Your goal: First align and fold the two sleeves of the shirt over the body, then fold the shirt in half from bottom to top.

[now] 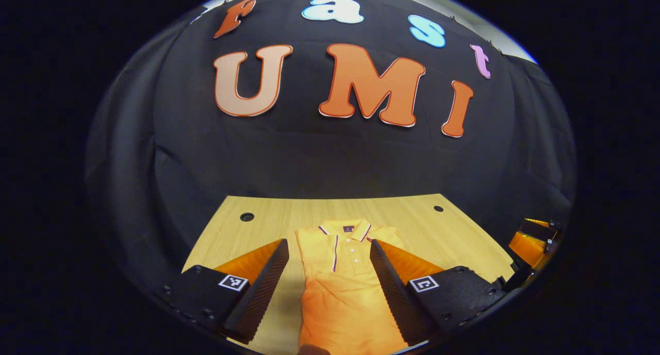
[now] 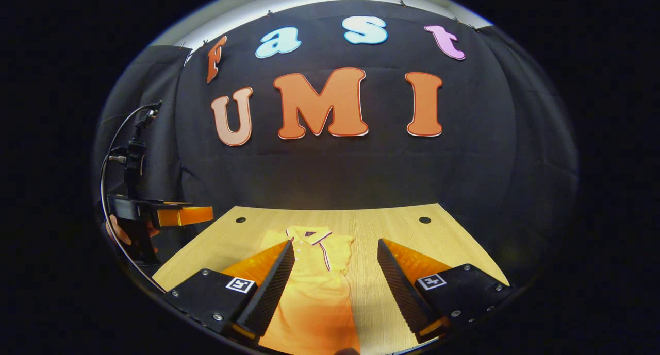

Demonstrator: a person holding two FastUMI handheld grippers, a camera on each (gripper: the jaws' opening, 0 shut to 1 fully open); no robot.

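A recording booth: black cloth wall (pinned up) behind wooden table.

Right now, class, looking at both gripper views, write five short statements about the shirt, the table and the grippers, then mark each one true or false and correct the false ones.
1. The shirt lies on the table. True.
2. The shirt has no collar. False: it has a collar with striped trim and a buttoned placket.
3. The left gripper is open above the shirt. True.
4. The right gripper is shut on the shirt. False: its fingers stand apart, gripping nothing.
5. The shirt is folded bottom to top. False: the body lies at full length, narrow, collar far from the grippers.
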